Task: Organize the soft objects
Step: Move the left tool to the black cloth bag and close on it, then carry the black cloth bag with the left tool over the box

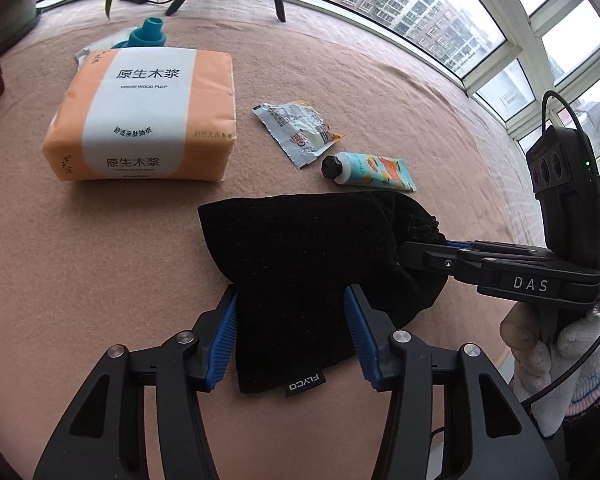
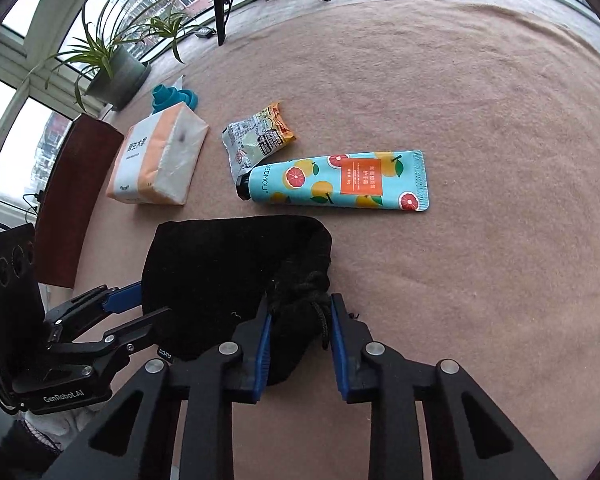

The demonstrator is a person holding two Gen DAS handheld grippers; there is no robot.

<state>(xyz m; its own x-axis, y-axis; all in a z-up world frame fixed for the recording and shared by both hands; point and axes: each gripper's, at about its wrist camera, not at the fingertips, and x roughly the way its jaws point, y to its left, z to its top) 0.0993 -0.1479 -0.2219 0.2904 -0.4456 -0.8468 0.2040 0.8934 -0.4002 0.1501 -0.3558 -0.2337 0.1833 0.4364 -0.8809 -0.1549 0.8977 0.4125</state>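
Black drawstring pouch (image 1: pixel 308 264) lies on the blanket-covered worktop (image 1: pixel 100 260) right before us, its tagged bottom end toward our left gripper (image 1: pixel 290 336) and its gathered mouth toward our right gripper (image 2: pixel 299 344).

Our left fingers (image 1: pixel 224 336) bracket the bottom end, blue pads touching its sides. Our right fingers (image 2: pixel 260 348) are clamped on the bunched mouth and its cord (image 2: pixel 322 320).

We judge the main risk to be the fabric itself. The left hold looks light, since the cloth is barely pinched, and soft velvet could slide out as we lift. If the right pads catch only the cord and not the bunched neck, the mouth may draw tighter and not open. Pulling the two ends unevenly could twist or drag the pouch.

Just beyond the pouch lies a hand cream tube (image 2: pixel 336 180), close enough to be nudged. A crumpled snack wrapper (image 2: pixel 258 140) touches its cap end, and a tissue pack (image 1: pixel 140 116) sits farther left with a teal object (image 1: pixel 148 34) behind it. Nothing lies between our fingers and the pouch. A potted plant (image 2: pixel 112 68) stands well apart.
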